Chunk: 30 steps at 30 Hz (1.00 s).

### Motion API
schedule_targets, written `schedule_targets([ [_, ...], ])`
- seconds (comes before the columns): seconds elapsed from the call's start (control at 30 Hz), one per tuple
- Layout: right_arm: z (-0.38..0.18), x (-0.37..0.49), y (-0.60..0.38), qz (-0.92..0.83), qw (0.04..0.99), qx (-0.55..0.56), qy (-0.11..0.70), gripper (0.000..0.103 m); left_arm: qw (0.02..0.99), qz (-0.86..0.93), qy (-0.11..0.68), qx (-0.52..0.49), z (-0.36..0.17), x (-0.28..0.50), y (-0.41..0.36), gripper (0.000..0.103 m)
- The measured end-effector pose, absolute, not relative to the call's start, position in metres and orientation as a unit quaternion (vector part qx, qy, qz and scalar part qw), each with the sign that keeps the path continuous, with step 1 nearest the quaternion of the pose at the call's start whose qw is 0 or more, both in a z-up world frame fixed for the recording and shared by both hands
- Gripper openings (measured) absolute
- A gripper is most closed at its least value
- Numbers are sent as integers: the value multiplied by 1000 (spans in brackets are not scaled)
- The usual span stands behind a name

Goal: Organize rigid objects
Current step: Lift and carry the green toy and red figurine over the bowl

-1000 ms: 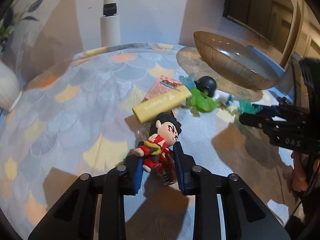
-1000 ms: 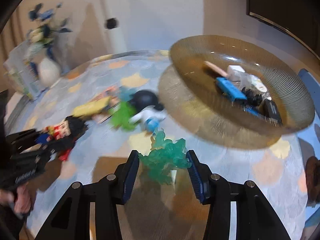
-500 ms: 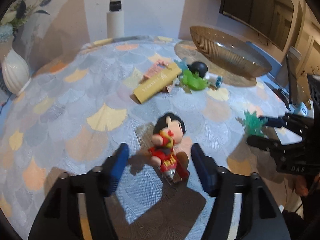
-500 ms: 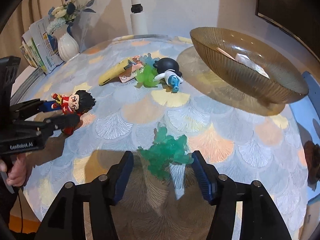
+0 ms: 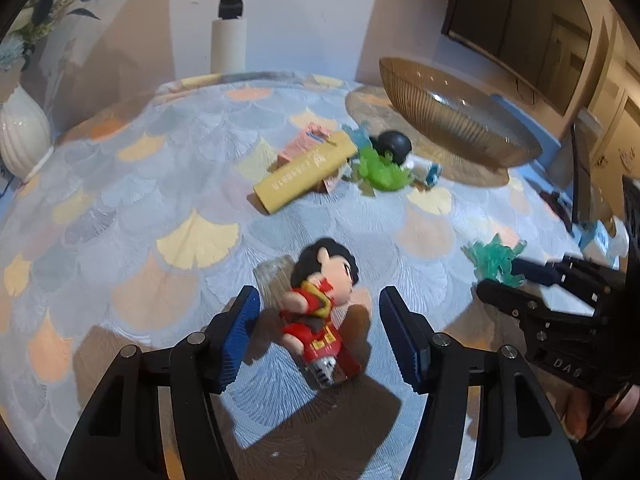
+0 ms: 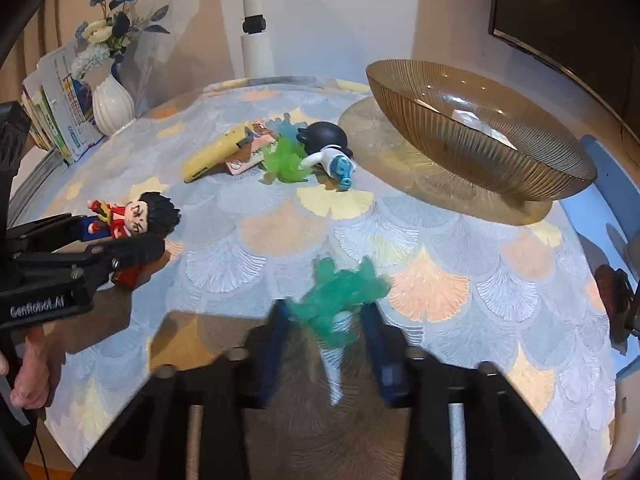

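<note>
Left gripper [image 5: 319,322] stands wide open around the red-robed figurine [image 5: 318,306] — right gripper [image 6: 326,344], marked "DAS", open beside the teal toy [image 6: 340,294].

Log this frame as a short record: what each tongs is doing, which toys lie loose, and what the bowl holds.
left tongs: open, straddling the red doll, which lies on the tablecloth
right tongs: open, blurred, either side of the teal toy
loose pile: yellow box, pink card, green toy, black-headed figure
bowl: something white inside, otherwise unclear
vase: far left edge, upright
</note>
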State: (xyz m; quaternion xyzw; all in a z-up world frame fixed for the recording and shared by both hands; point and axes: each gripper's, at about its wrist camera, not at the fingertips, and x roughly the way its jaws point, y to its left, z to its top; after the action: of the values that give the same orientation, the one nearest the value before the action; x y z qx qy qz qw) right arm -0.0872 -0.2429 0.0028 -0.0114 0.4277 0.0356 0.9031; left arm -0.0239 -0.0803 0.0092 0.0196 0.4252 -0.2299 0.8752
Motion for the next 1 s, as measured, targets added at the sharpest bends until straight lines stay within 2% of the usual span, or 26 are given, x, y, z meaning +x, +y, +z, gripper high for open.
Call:
schedule_targets([
  [0.07, 4, -89, -242, 43, 904, -9, 425, 20, 878, -227, 422, 8, 10, -22, -77, 36],
  [0.1, 5, -90, -242, 44, 905, -9, 423, 19, 880, -226, 418, 5, 11, -22, -77, 30],
  [0.33, 26, -101, -256, 50, 918, 18, 394, 13, 888, -235, 396, -21, 24, -29, -70, 30],
  [0.7, 52, -114, -278, 37, 934, 24, 356, 13, 893, -270, 360, -12, 63, -39, -96, 30],
  [1.0, 142, -118, -338, -43, 960, 32, 274, 13, 899, -320, 300, 7, 139, -18, -151, 30],
])
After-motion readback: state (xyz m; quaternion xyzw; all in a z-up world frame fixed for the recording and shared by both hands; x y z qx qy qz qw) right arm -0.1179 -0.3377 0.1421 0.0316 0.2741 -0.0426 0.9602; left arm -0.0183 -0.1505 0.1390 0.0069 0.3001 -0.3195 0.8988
